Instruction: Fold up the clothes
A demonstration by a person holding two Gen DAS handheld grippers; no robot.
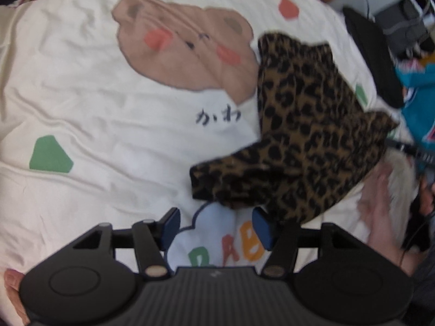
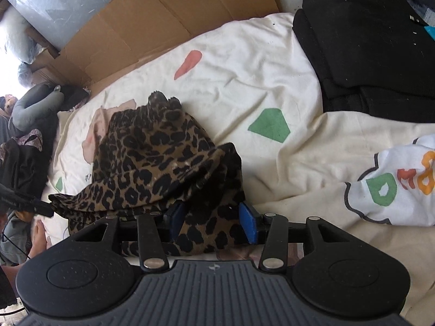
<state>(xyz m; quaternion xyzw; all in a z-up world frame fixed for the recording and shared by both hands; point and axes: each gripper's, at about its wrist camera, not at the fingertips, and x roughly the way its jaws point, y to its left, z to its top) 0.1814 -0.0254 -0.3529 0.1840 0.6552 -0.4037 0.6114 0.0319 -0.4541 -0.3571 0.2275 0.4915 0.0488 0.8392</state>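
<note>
Left wrist view looks down on a cream cotton bedcover (image 1: 89, 114) printed with a brown bear face, green and coral patches and coloured letters, spread over a bed. On it, toward the right of this view, lies one leopard-print garment in brown and black knit fabric (image 1: 307, 135), crumpled into a loose heap with a flap reaching toward the camera. The left claw (image 1: 216, 224) stands spread above the bedcover, just beside the near edge of that flap; nothing is between its blue pads, though the right-hand pad sits close against the cloth.

From the right wrist view the same leopard-print garment (image 2: 160, 163) mounds up ahead, and a fold of it runs down between the pads of the right claw (image 2: 212, 224). The jaws there are parted, with the cloth lying in the gap; whether the pads press it I cannot tell for certain, but they look slack around it.

The garment reads as light, soft and floppy: it should drape and slide rather than hold a shape, and will bunch if taken by the middle. A corner or hem edge looks the better hold, one per claw, so it can be stretched flat before folding.

Counted: one leopard garment, one bedcover, two claws, one stack of black folded fabric (image 2: 367, 49) at the far right of the bed.
</note>
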